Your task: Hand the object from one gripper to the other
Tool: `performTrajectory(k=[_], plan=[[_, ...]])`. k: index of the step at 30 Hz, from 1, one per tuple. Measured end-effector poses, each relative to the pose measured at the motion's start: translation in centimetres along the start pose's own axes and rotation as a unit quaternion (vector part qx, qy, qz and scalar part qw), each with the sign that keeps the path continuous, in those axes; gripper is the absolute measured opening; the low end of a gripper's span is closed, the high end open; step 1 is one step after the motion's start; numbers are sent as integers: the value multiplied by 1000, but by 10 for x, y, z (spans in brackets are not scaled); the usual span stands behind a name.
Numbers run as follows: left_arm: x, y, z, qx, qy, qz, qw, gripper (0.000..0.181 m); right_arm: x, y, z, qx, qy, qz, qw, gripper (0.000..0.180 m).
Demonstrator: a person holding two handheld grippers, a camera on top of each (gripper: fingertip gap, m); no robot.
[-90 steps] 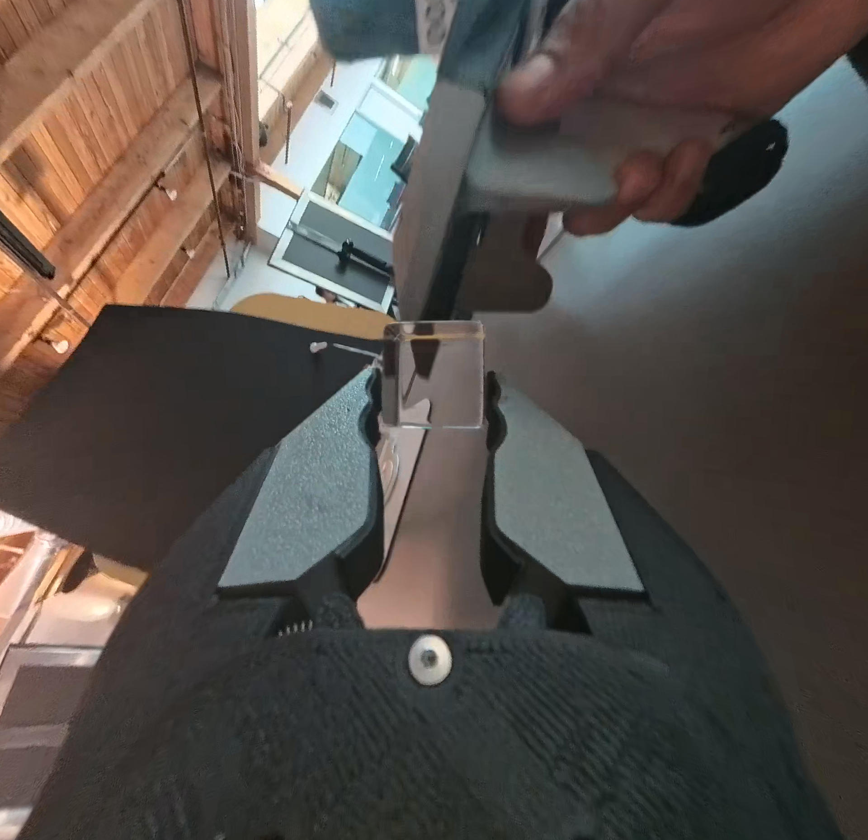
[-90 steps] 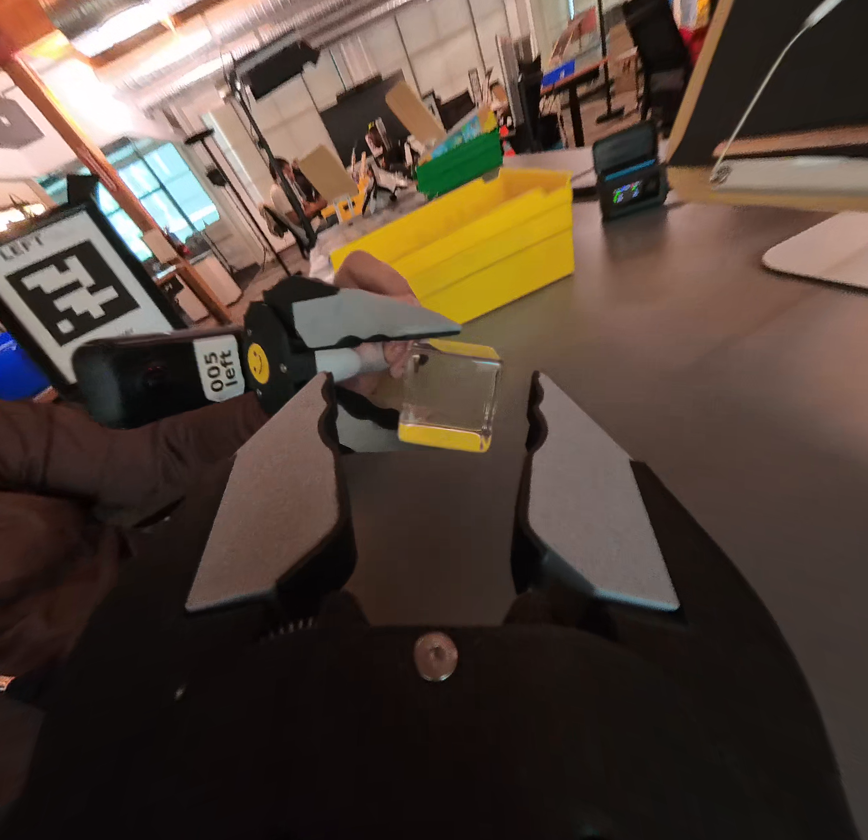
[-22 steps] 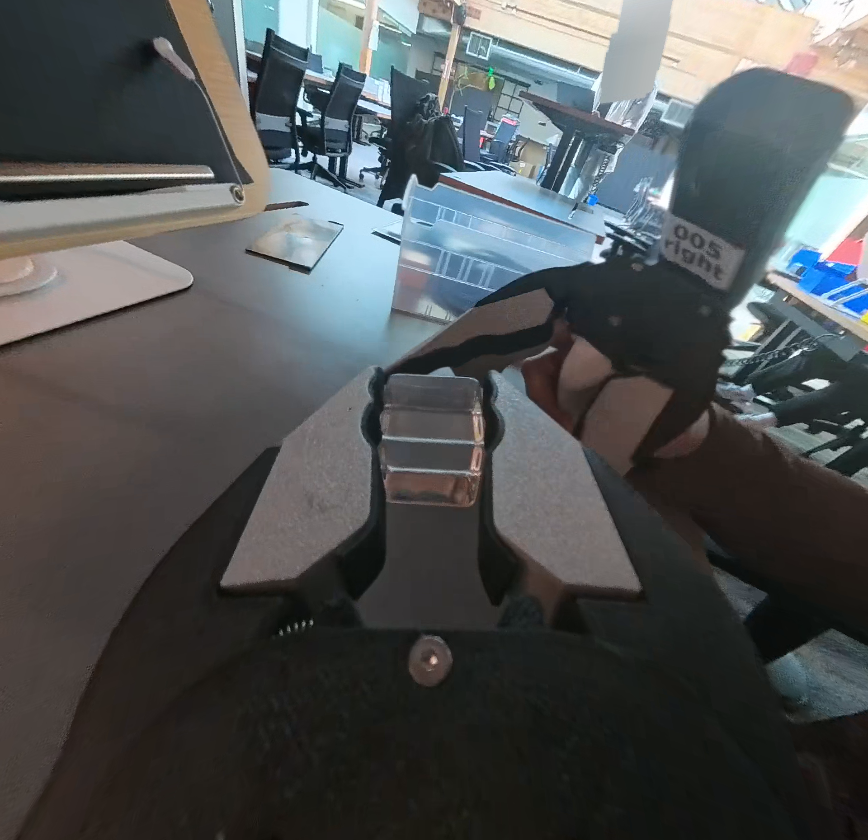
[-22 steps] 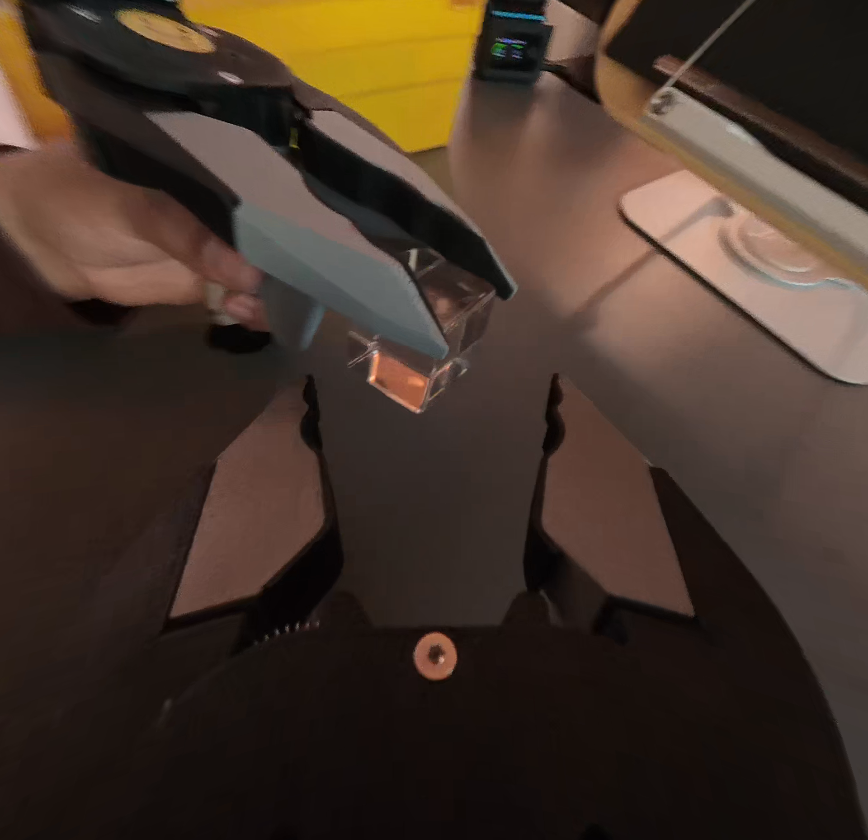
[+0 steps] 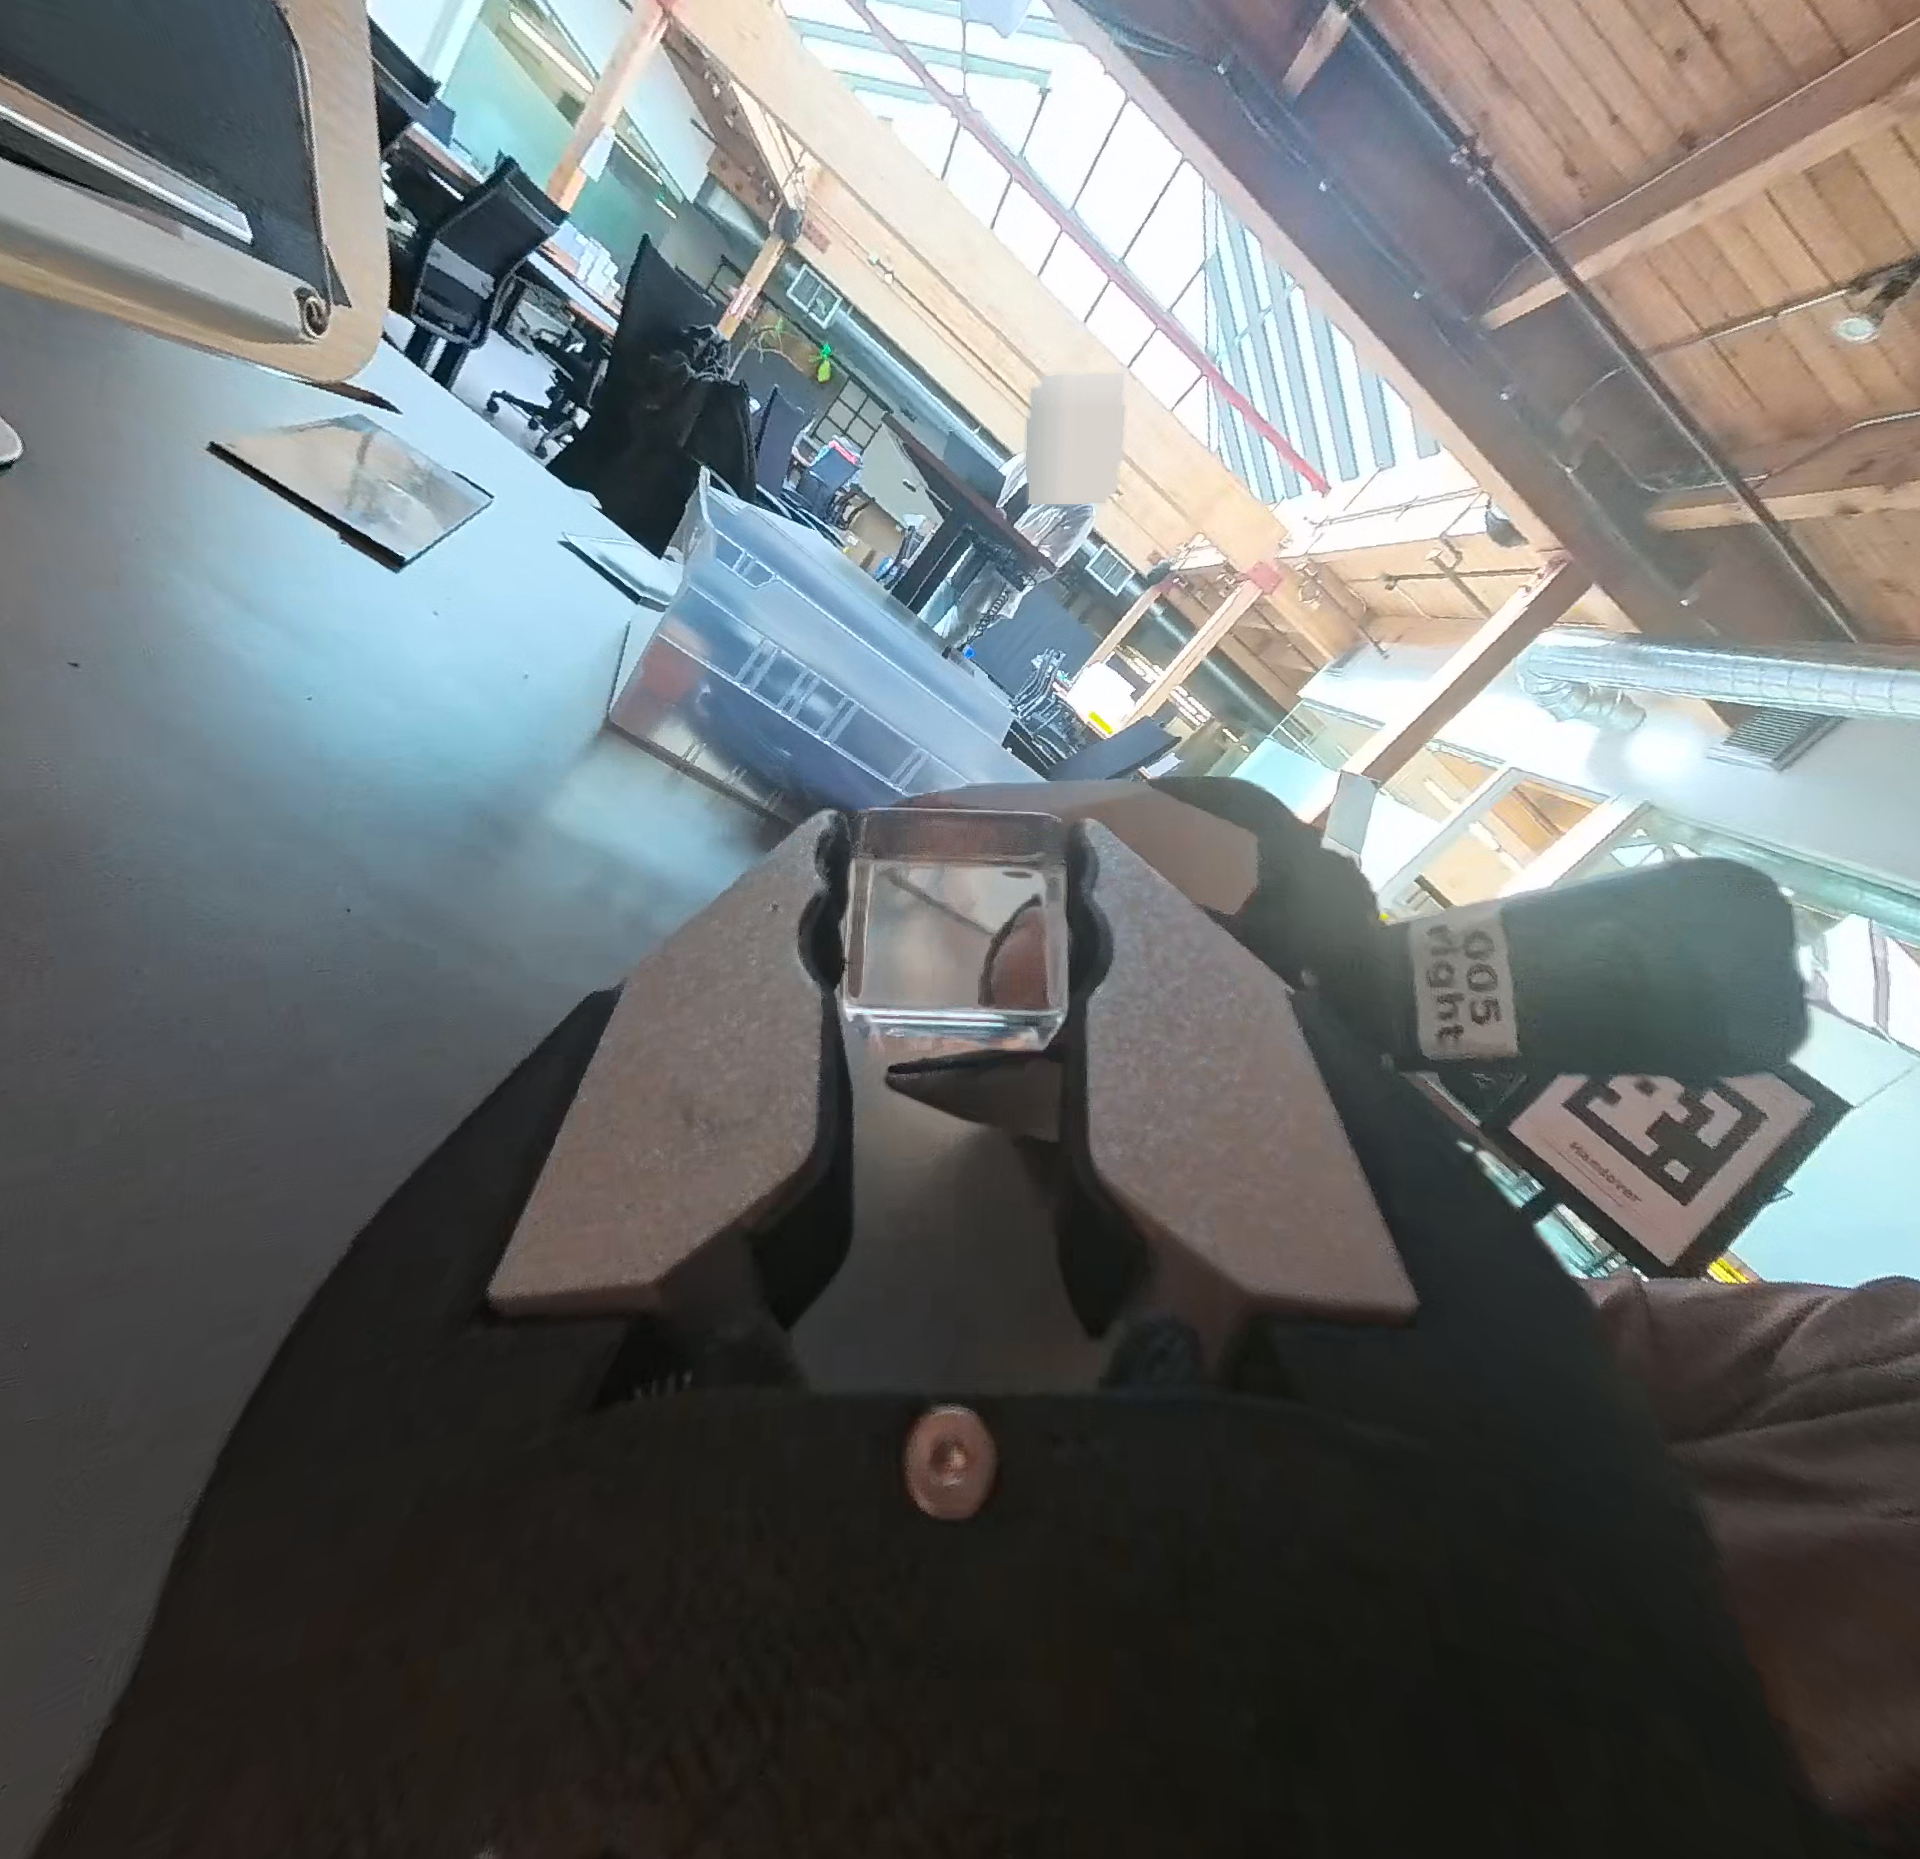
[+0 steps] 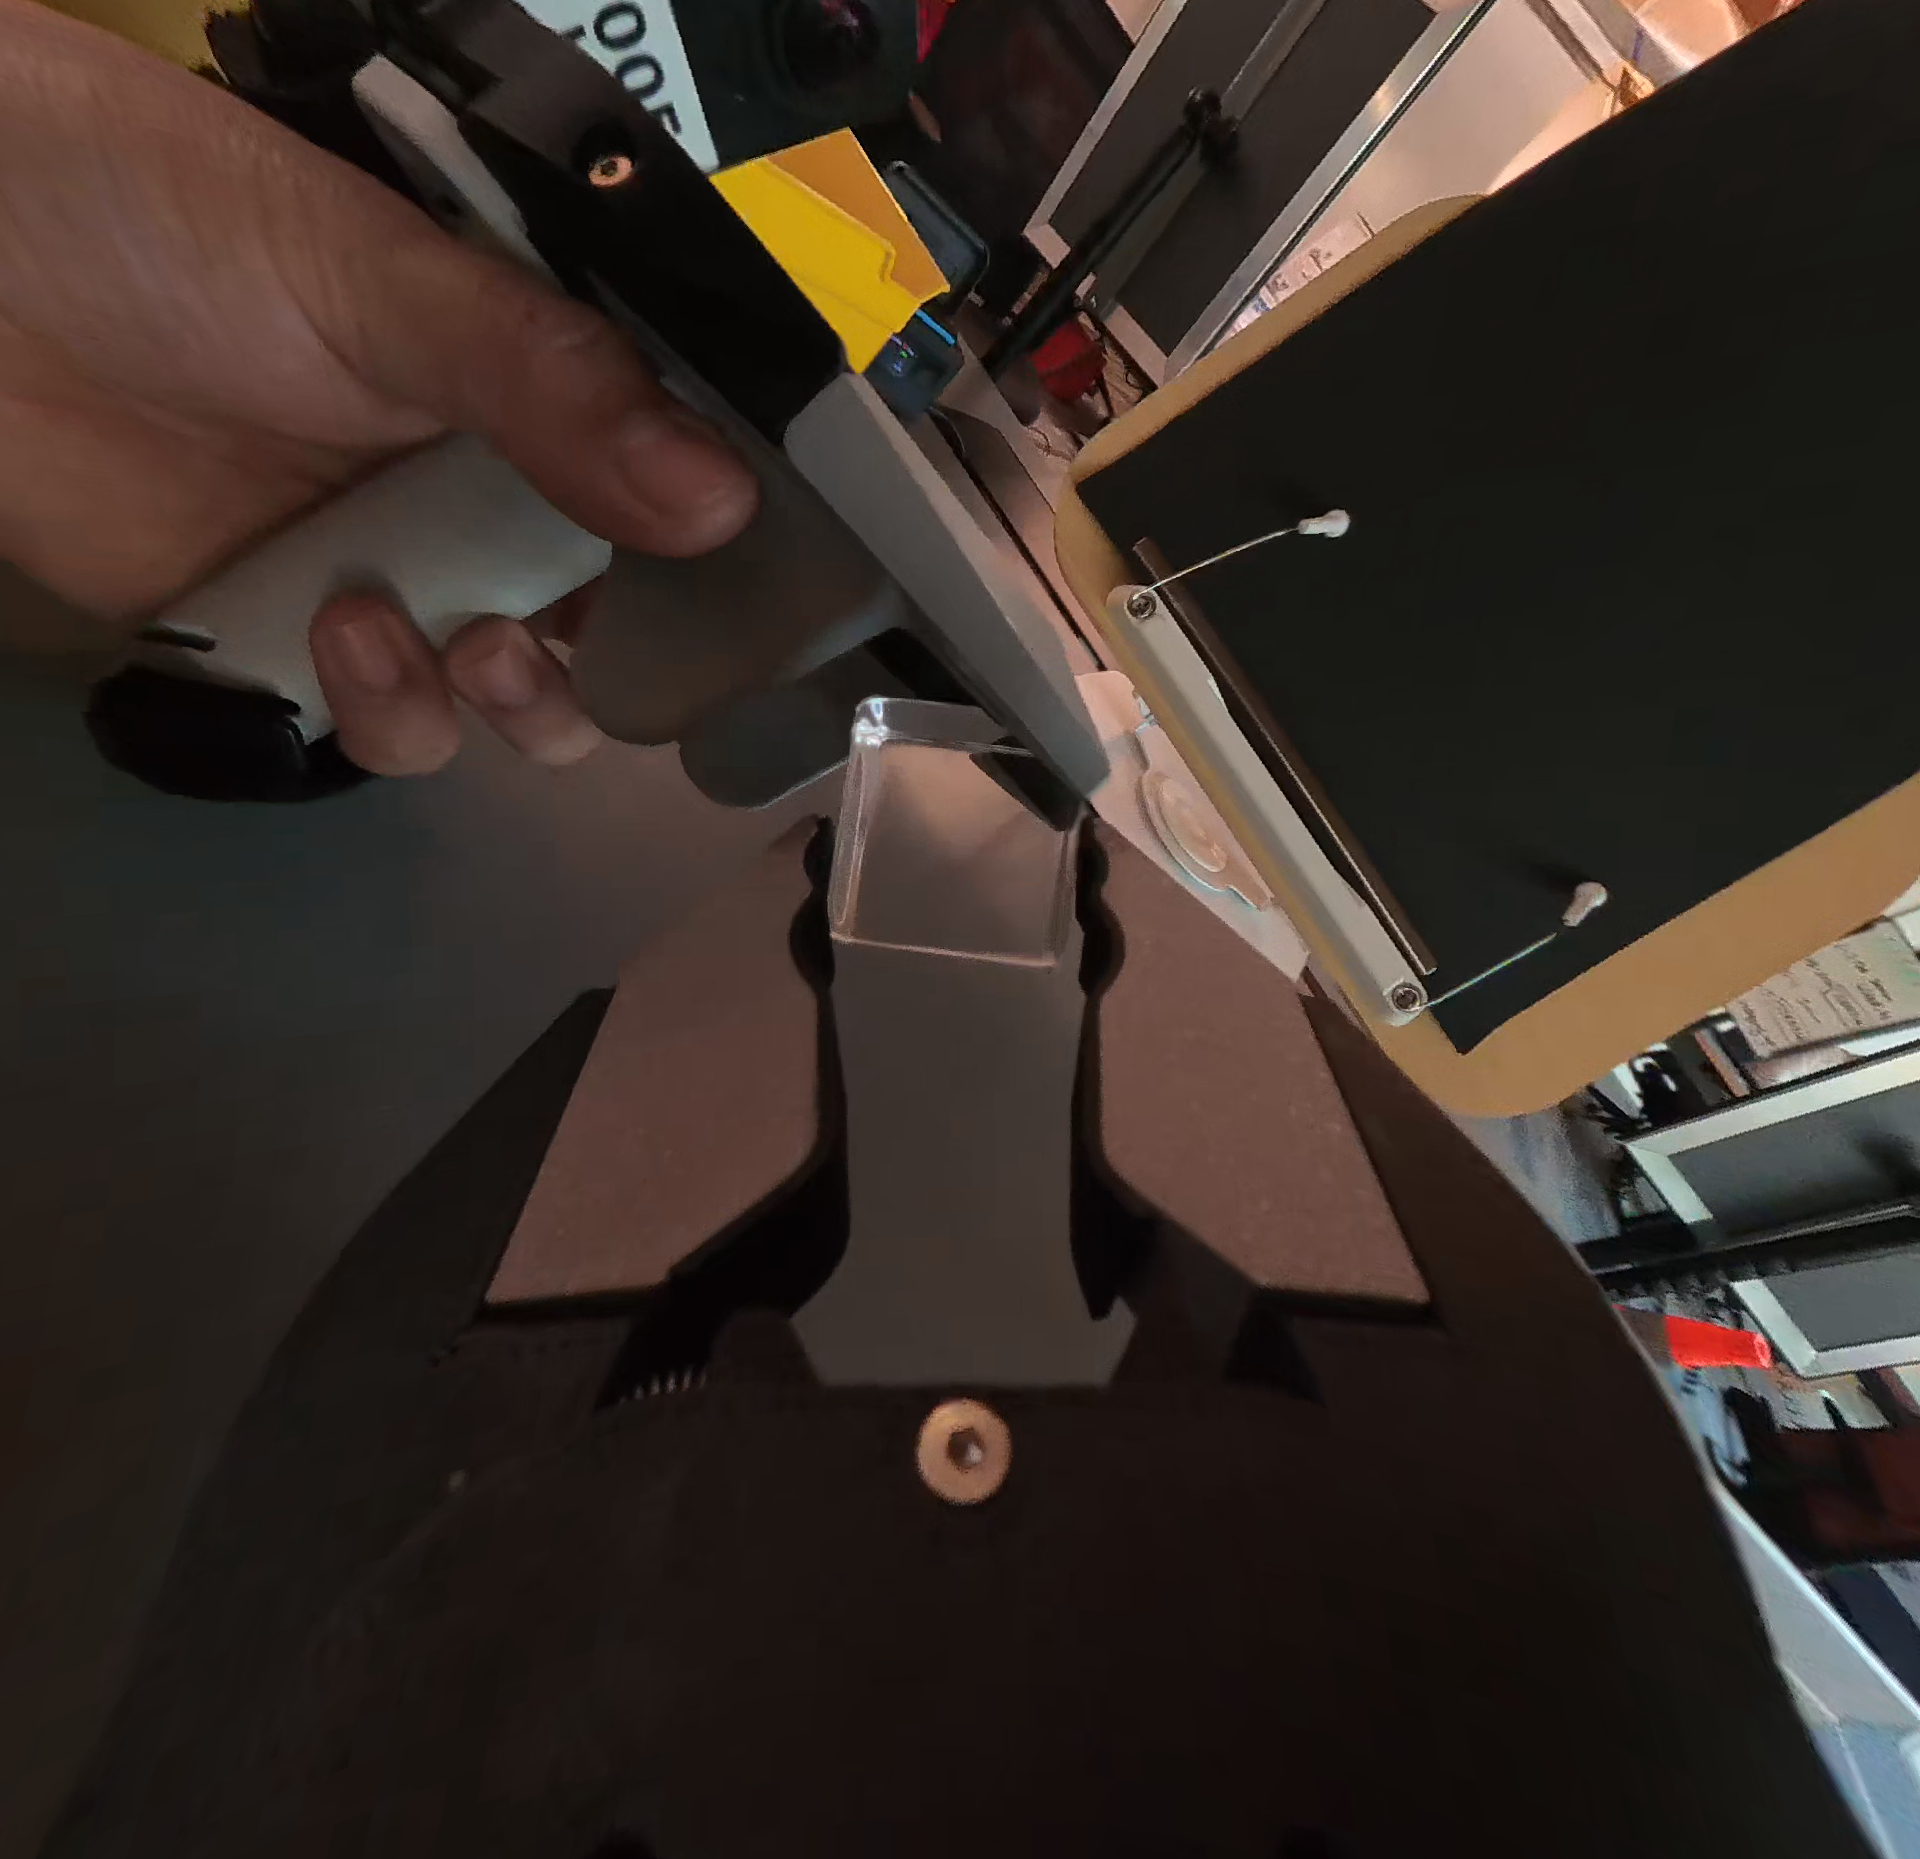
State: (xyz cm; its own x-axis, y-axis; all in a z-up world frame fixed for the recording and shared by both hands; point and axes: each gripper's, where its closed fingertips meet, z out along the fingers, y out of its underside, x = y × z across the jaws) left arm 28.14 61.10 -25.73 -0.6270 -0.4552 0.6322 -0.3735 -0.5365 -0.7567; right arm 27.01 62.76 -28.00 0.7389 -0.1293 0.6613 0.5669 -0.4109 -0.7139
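Observation:
A clear cube [image 5: 956, 936] is held in the air above the dark table [image 5: 260, 770]. My left gripper [image 5: 956, 874] is shut on its left and right faces. My right gripper [image 6: 951, 853] is shut on the same cube [image 6: 951, 874], at right angles to the left one. In the left wrist view the right gripper's fingers [image 5: 977, 1092] lie above and below the cube. In the right wrist view the left gripper's fingers [image 6: 935, 604] reach down onto the cube from the upper left, held by a hand [image 6: 260, 303].
A black panel with a tan rim [image 6: 1558, 459] stands close on the right of the cube. A clear plastic box [image 5: 810, 687] sits farther along the table. A yellow bin [image 6: 831, 240] shows behind the left gripper. A flat shiny plate [image 5: 353, 479] lies on the table. Less than 4 cm separates the two grippers' tips.
The right gripper was open with the cube just ahead of its fingers; now its fingers are shut on the cube. The left gripper keeps its hold. Both views have tilted.

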Motion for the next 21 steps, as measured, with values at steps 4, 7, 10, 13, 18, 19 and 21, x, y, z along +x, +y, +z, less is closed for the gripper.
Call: performTrajectory(k=[4,7,10,13,18,19,21], plan=[[6,-1,0,3,21,-16,1000,38,0,-6,-4,25,-18,23,999,41],[8,-1,1,-2,25,-9,1000,39,1,-6,-6,19,-21,24,999,41],[7,-1,2,-15,-10,66,998,41,14,-3,-8,3,5,31,1000,40],[0,2,1,-33,-59,136,988,44,42,16,-15,-23,35,61,997,41],[-10,15,4,-70,-81,132,985,40,117,38,-60,-22,116,149,982,41],[-11,15,4,-70,-79,128,986,38,133,43,-73,-26,138,157,978,42],[-11,17,4,-72,-76,121,987,35,161,54,-99,-36,183,164,969,41]])
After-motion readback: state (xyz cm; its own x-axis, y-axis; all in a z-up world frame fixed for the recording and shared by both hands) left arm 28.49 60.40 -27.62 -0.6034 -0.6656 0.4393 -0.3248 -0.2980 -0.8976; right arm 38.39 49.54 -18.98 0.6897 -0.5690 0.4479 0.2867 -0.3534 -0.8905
